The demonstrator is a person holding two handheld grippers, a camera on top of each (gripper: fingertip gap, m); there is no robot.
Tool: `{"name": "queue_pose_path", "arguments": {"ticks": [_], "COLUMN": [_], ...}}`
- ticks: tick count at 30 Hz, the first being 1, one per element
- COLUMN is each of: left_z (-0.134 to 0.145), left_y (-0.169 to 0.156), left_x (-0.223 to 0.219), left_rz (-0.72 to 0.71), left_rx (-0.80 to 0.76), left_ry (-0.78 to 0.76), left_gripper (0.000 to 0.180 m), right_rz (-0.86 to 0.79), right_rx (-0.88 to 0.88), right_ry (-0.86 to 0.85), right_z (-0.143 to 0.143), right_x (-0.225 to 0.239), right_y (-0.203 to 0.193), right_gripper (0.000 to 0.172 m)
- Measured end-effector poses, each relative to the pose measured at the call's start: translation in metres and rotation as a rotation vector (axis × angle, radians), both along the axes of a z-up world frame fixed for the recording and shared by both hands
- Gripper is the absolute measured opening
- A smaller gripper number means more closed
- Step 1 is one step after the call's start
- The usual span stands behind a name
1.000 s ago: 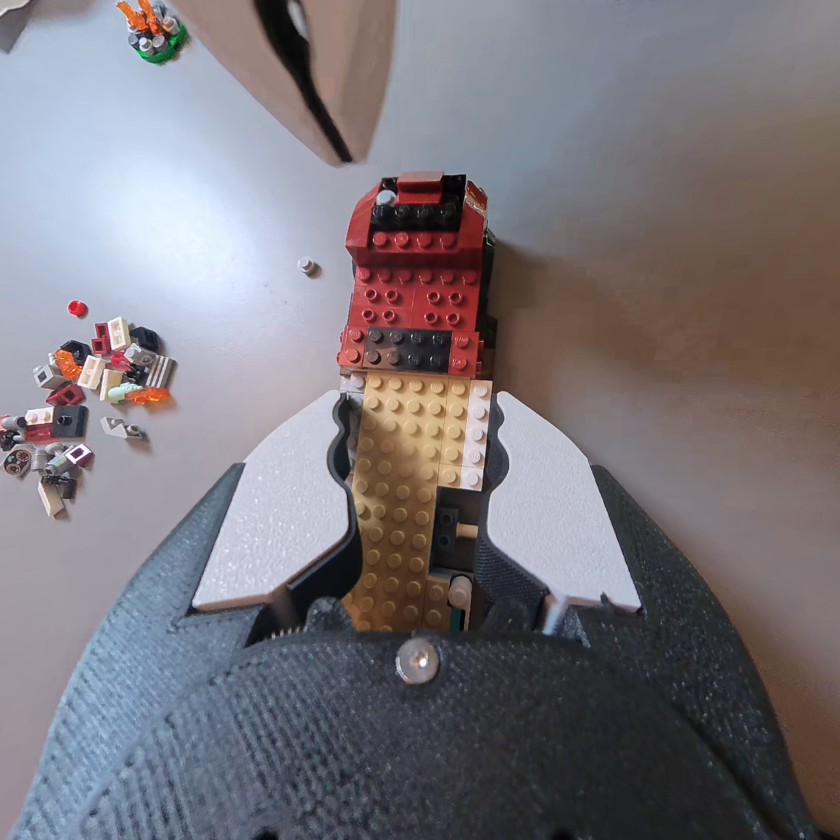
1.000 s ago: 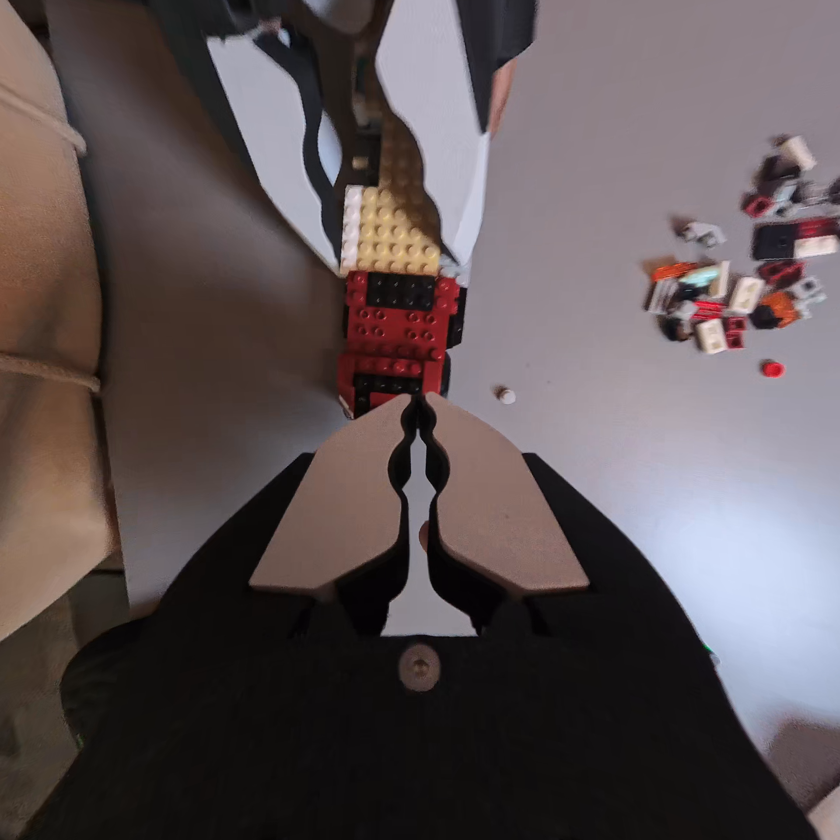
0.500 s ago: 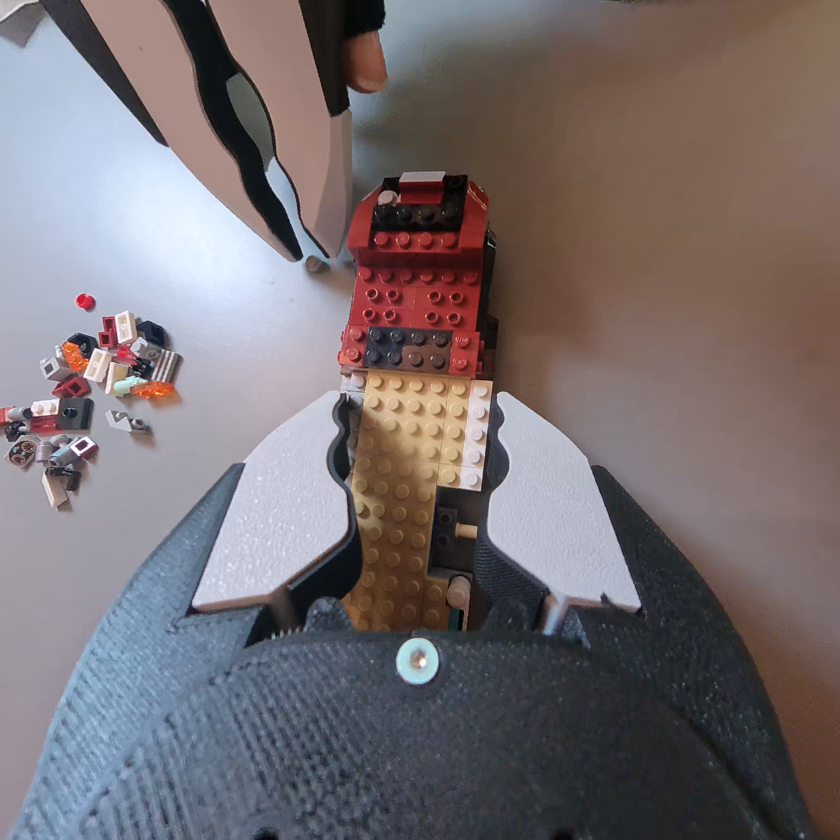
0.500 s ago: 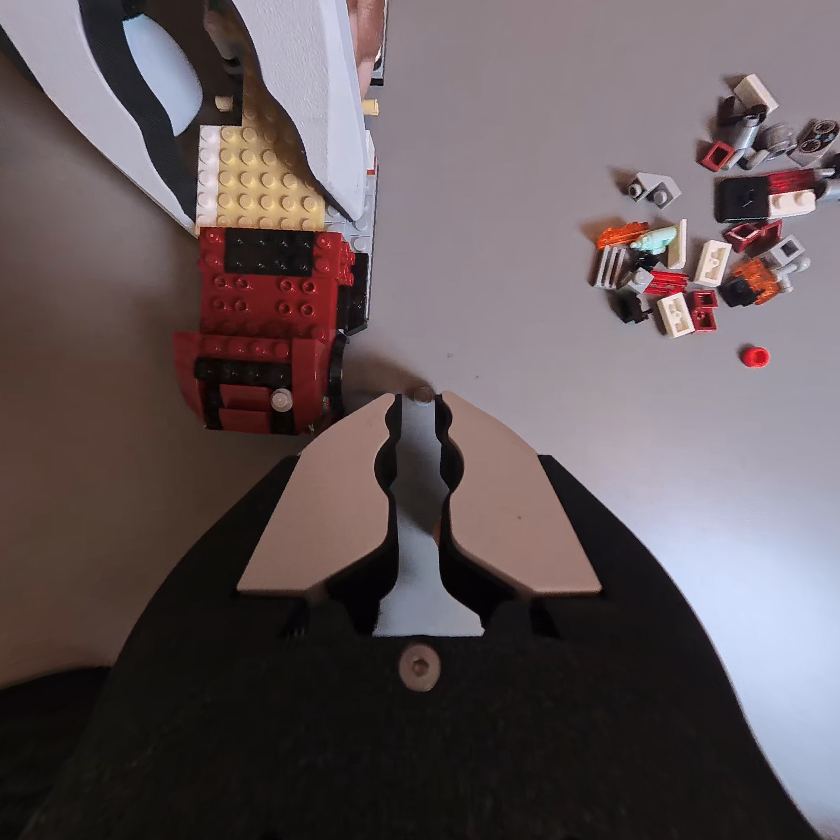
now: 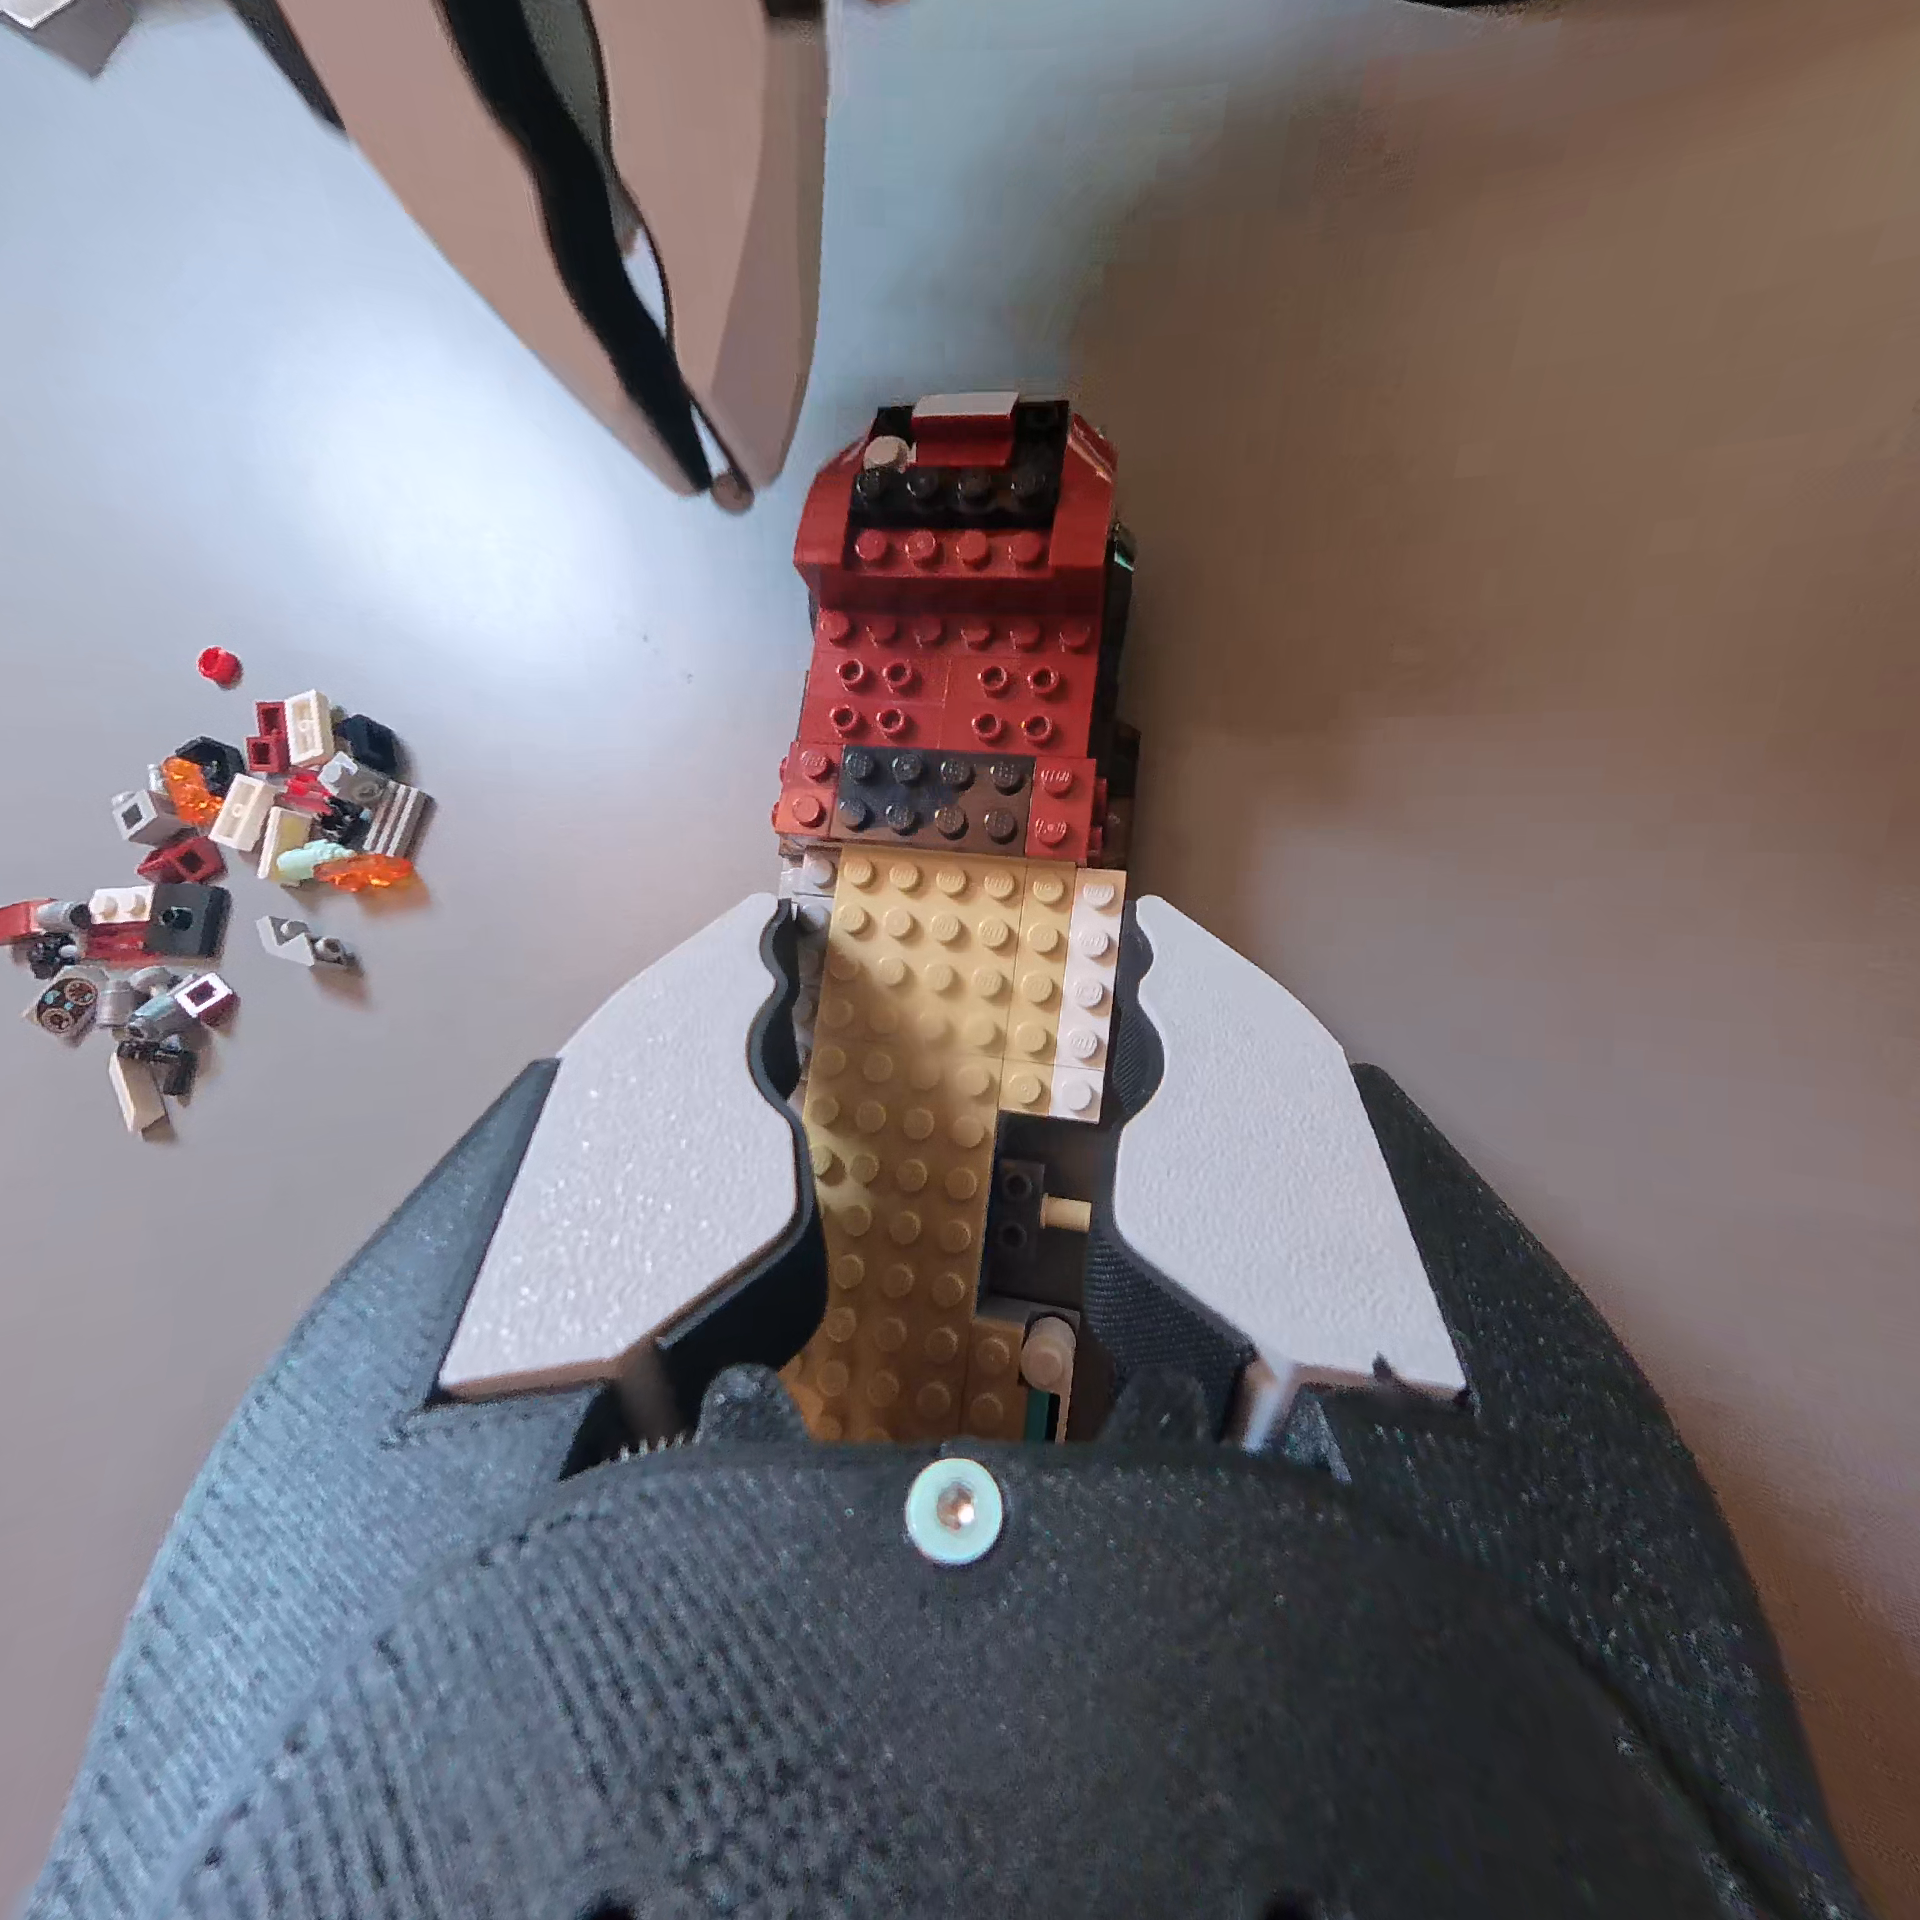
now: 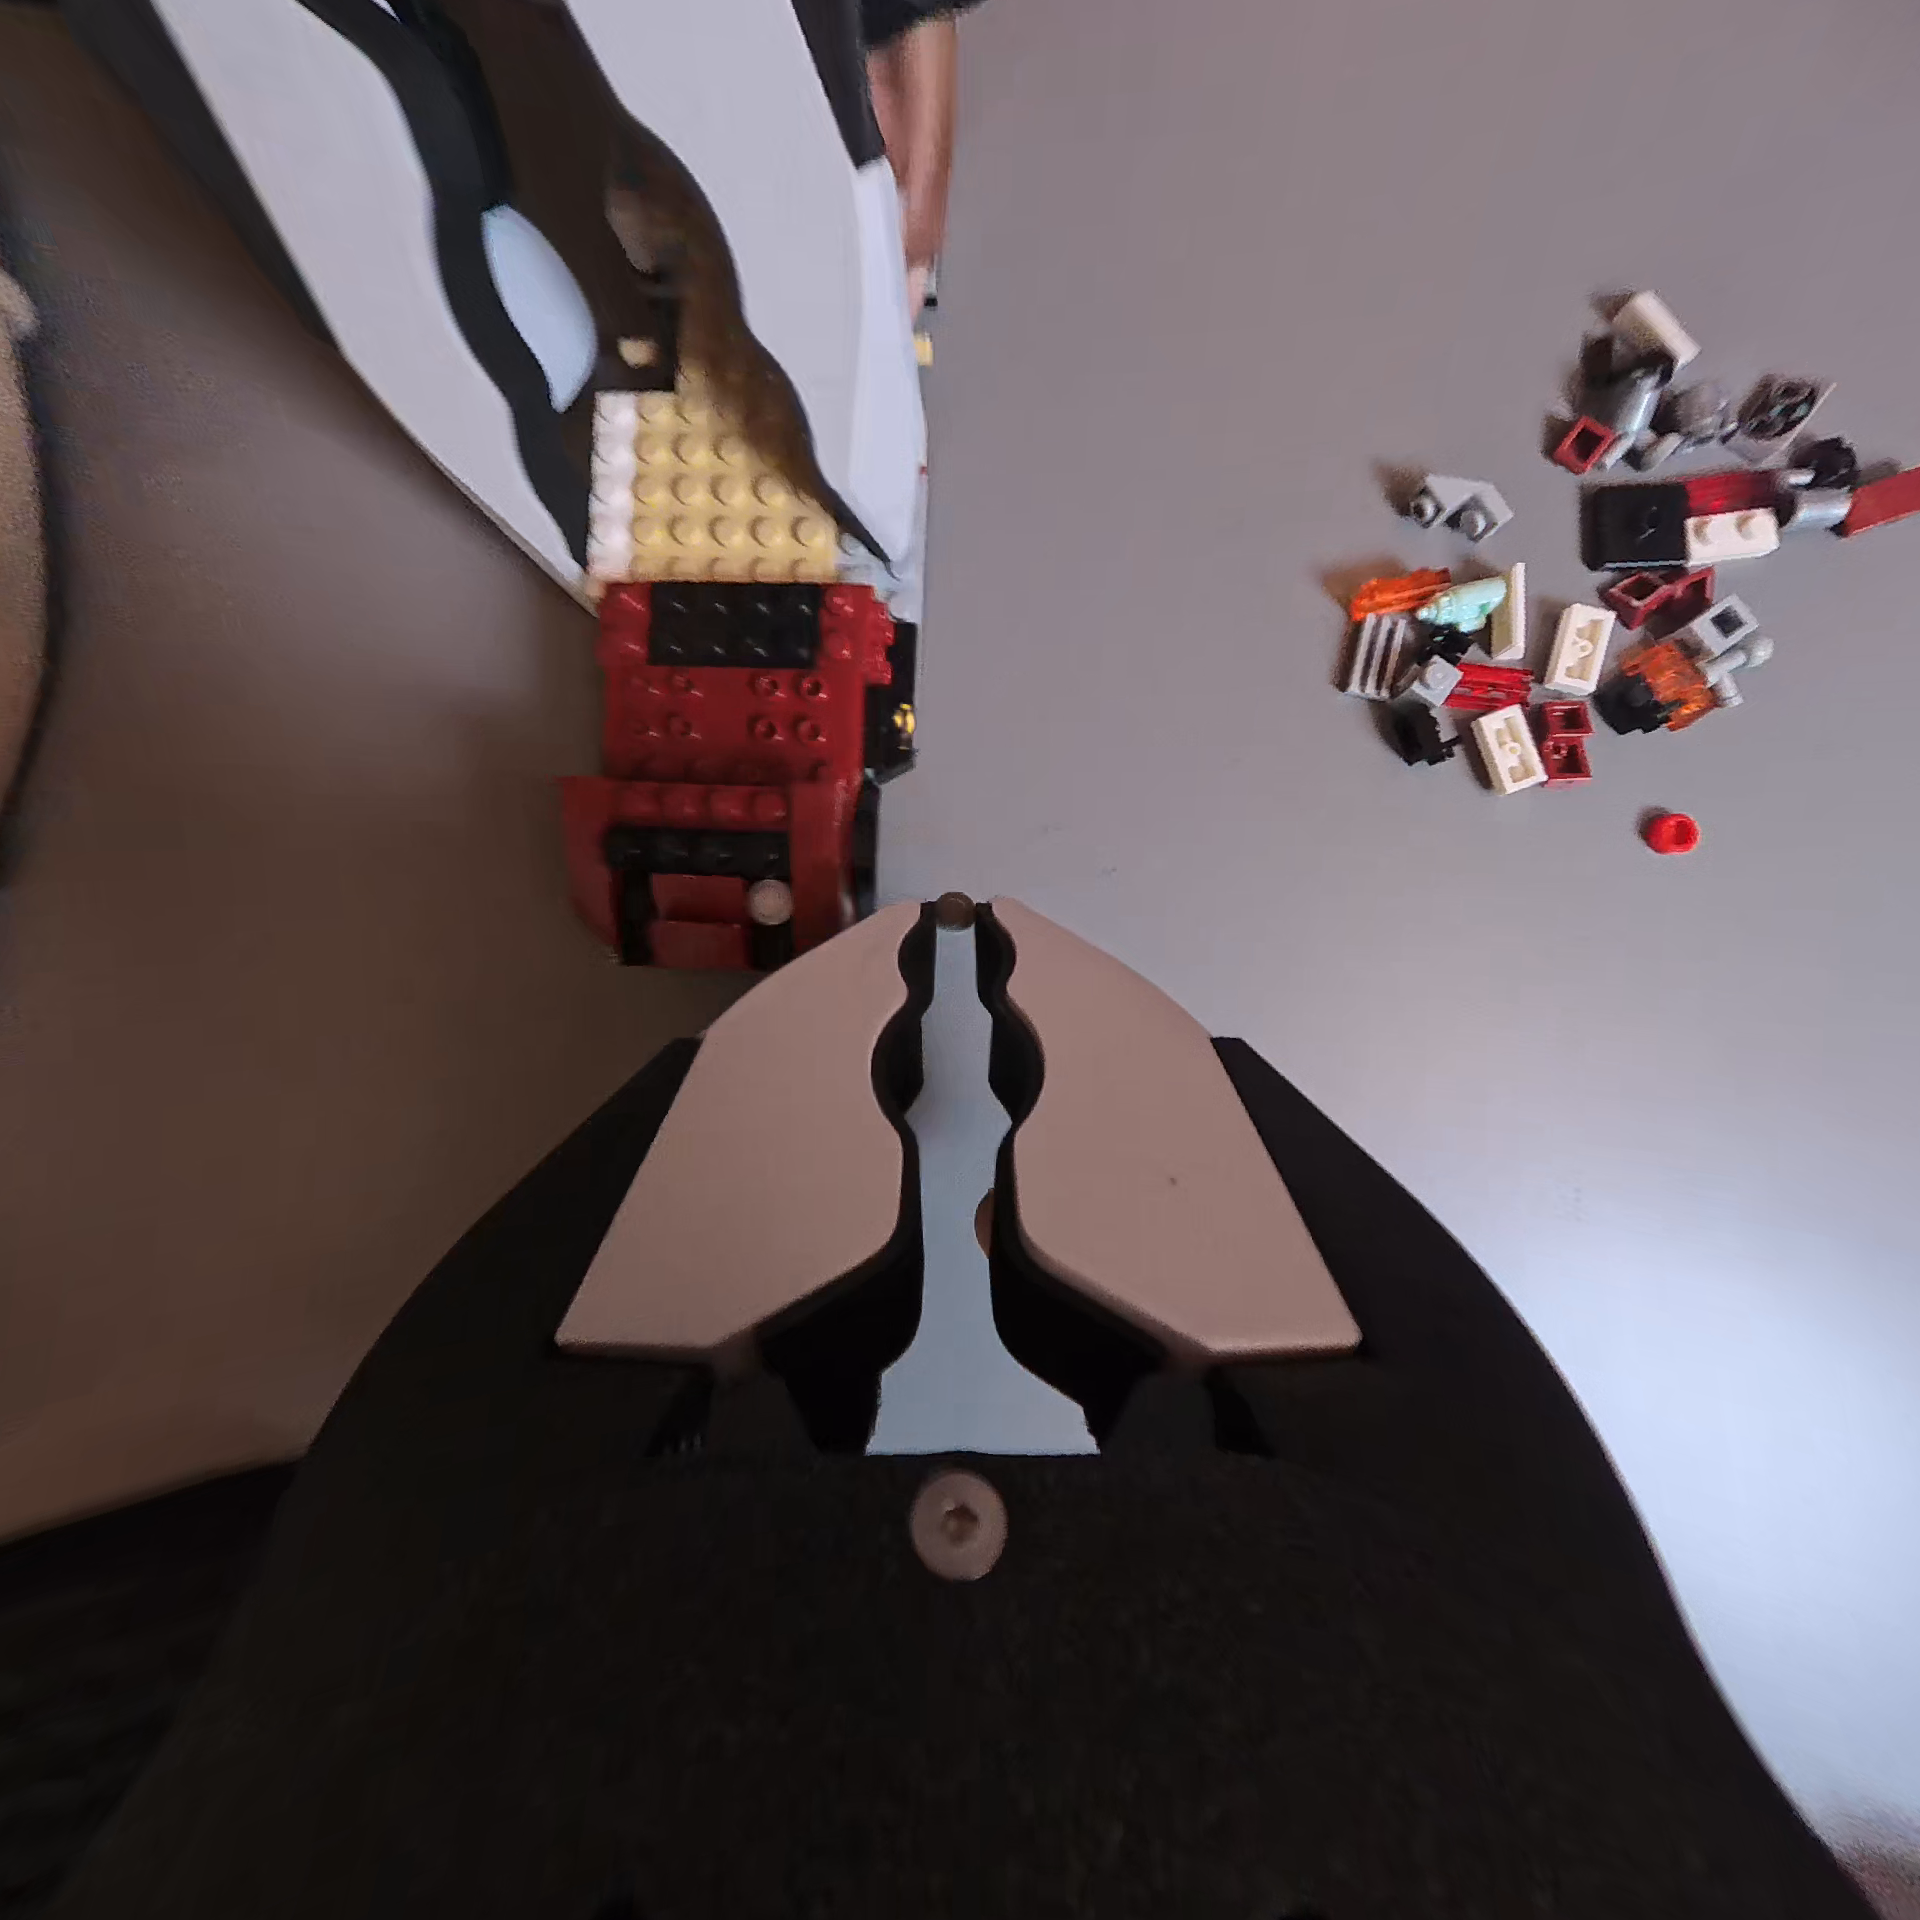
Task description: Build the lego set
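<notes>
My left gripper (image 5: pixel 956 914) is shut on a brick model (image 5: pixel 951 675), its pads pressing both sides of the tan studded rear plate. The dark red and black front of the model points away and rests on the grey table (image 5: pixel 1455 520). My right gripper (image 6: pixel 956 912) is shut on a small grey round stud (image 6: pixel 954 910), pinched at the very fingertips just right of the model's red front (image 6: pixel 727 727). In the left wrist view the right gripper (image 5: pixel 727 488) shows at upper left with the stud (image 5: pixel 734 499) at its tips, beside the model's front corner.
A pile of small loose pieces in red, white, black, grey and orange (image 5: pixel 239 862) lies left of the model; it also shows in the right wrist view (image 6: pixel 1558 644). A single red round stud (image 6: pixel 1670 831) lies apart from it. A person's hand (image 6: pixel 914 156) holds the left gripper. One gripper's finger ends stand about 8 centimetres off the other's.
My right gripper moved off the model's front to the loose grey stud on the table, opened a little, then closed on it. The left gripper and the model stayed still.
</notes>
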State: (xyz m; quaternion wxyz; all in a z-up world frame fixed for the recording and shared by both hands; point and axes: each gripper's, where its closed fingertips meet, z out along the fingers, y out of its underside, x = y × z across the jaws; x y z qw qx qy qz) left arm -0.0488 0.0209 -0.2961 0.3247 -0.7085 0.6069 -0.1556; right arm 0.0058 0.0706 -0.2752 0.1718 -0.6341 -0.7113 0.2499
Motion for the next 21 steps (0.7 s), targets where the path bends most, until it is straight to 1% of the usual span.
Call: {"name": "queue_pose_path", "arguments": {"ticks": [3, 8, 13, 21], "left_z": [0.000, 0.000, 0.000, 0.000], "left_y": [0.001, 0.001, 0.001, 0.001], "left_x": [0.000, 0.001, 0.001, 0.001], "left_rz": [0.013, 0.026, 0.034, 0.033], "left_rx": [0.003, 0.009, 0.009, 0.008], "left_ry": [0.005, 0.012, 0.012, 0.008], "left_gripper": [0.059, 0.059, 0.059, 0.059], "right_rz": [0.001, 0.026, 0.030, 0.036], "right_rx": [0.009, 0.062, 0.077, 0.087], "right_ry": [0.048, 0.046, 0.034, 0.019], "right_z": [0.018, 0.015, 0.009, 0.008], "right_x": [0.005, 0.007, 0.006, 0.006], "right_y": [-0.018, -0.044, -0.049, -0.049], "right_gripper": [0.007, 0.007, 0.007, 0.008]}}
